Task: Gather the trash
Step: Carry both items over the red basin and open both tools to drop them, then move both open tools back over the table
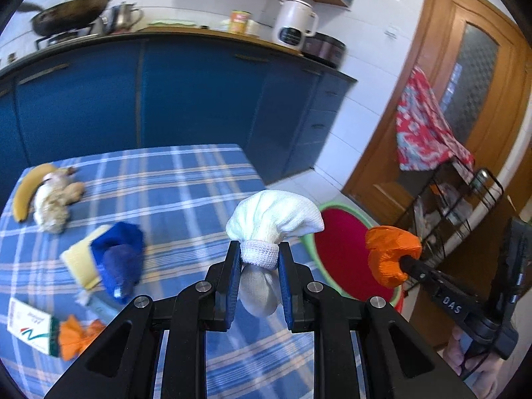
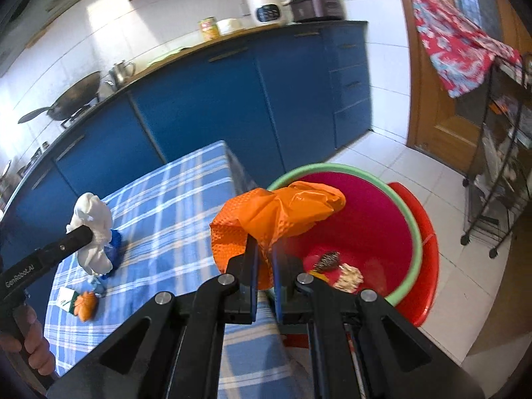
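Both tongs are nearly closed, each pinching a piece of trash. Left tongs (image 1: 258, 259) grip a white knitted sock (image 1: 272, 222) by its ribbed band, the bunched cloth puffing out above the blue pads and the rest hanging below between the fingers. Right tongs (image 2: 264, 259) clamp a crumpled orange glove (image 2: 276, 216), which billows up and over the fingertips.

From the right wrist view, the orange glove hangs just off the right edge of the desk (image 2: 159, 219), in front of a red bin (image 2: 372, 219) with a green rim that stands on the tiled floor beside the desk. Two scraps lie at the bottom of the bin: a dark spiky piece (image 2: 327, 259) and a pale crumpled piece (image 2: 349, 277). The left tongs, seen from the side here (image 2: 88, 231), hold the sock above the desk near its right edge.

Covered in a blue checked cloth, the desk carries more things toward its left side: a banana (image 1: 28, 189) and a pale crumpled wad (image 1: 55, 202) near the far left corner, a yellow sponge (image 1: 79, 259) touching a blue cloth bundle (image 1: 121, 259) in the middle left, and a small white carton (image 1: 30, 326) beside another orange glove (image 1: 78, 334) near the front left edge.

A person's hand (image 2: 30, 329) grips the left handle.
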A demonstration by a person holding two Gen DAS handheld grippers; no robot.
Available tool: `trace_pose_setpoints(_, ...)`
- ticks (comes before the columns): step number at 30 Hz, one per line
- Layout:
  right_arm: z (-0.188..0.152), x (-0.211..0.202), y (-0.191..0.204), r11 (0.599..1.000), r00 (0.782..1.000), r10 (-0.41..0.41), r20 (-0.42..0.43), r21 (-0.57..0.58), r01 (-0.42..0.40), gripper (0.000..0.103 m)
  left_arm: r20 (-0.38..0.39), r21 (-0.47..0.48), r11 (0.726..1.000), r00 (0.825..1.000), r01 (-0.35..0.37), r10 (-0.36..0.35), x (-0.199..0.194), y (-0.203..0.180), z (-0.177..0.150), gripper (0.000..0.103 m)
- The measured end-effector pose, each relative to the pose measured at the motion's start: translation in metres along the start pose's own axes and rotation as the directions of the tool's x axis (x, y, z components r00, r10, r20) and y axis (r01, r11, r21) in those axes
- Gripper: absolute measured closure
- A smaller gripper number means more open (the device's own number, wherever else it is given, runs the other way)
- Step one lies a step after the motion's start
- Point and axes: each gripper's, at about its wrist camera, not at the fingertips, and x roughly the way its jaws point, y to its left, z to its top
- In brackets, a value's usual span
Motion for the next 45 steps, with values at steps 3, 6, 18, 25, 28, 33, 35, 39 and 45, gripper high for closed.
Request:
trace_pose_setpoints(3,-0.002,0.005,-0.016,0.999,1.000,-0.017,-0.014,0.028,0.018,0.093,-0.016,0.032,0.999,1.000,0.021,-0.021,0.012,-0.019,0.001,0.081)
trace_pose_setpoints(6,-0.005,0.012,-0.031,0.998,0.999,-0.033,-0.033,0.051,0.035,0.093,-0.034,0.058,0.997,0.999,0.042,-0.040,0.023,-0.034,0.002,0.081)
trace_pose_setpoints(18,-0.016,0.033,-0.078,0.989,0.994,-0.062,-0.095,0.126,0.074,0.082,-0.111,0.119,0.987,0.990,0.105,-0.092,0.068,-0.080,-0.001,0.081)
trace_pose_setpoints(25,-0.018,0.027,-0.095,0.983,0.996,-0.060,-0.071,0.169,0.071,0.065,-0.148,0.139,0.983,0.984,0.124,-0.103,0.088,-0.099,-0.006,0.081)
trace_pose_setpoints(28,-0.019,0.021,-0.099,0.982,0.996,-0.067,-0.059,0.173,0.076,0.065,-0.164,0.153,0.979,0.981,0.131,-0.106,0.097,-0.105,-0.008,0.081)
trace_pose_setpoints(33,-0.020,0.011,-0.106,0.979,0.997,-0.073,-0.039,0.187,0.079,0.064,-0.191,0.173,0.975,0.976,0.141,-0.107,0.112,-0.116,-0.012,0.081)
trace_pose_setpoints(35,-0.021,0.007,-0.110,0.978,0.997,-0.075,-0.033,0.194,0.080,0.064,-0.197,0.175,0.974,0.975,0.141,-0.106,0.117,-0.118,-0.013,0.080)
trace_pose_setpoints(39,-0.023,0.003,-0.114,0.976,0.996,-0.081,-0.028,0.202,0.085,0.064,-0.198,0.190,0.972,0.975,0.138,-0.100,0.122,-0.123,-0.014,0.070)
trace_pose_setpoints(45,-0.025,-0.001,-0.115,0.974,0.996,-0.082,-0.021,0.210,0.085,0.064,-0.177,0.197,0.972,0.980,0.129,-0.094,0.117,-0.123,-0.011,0.058)
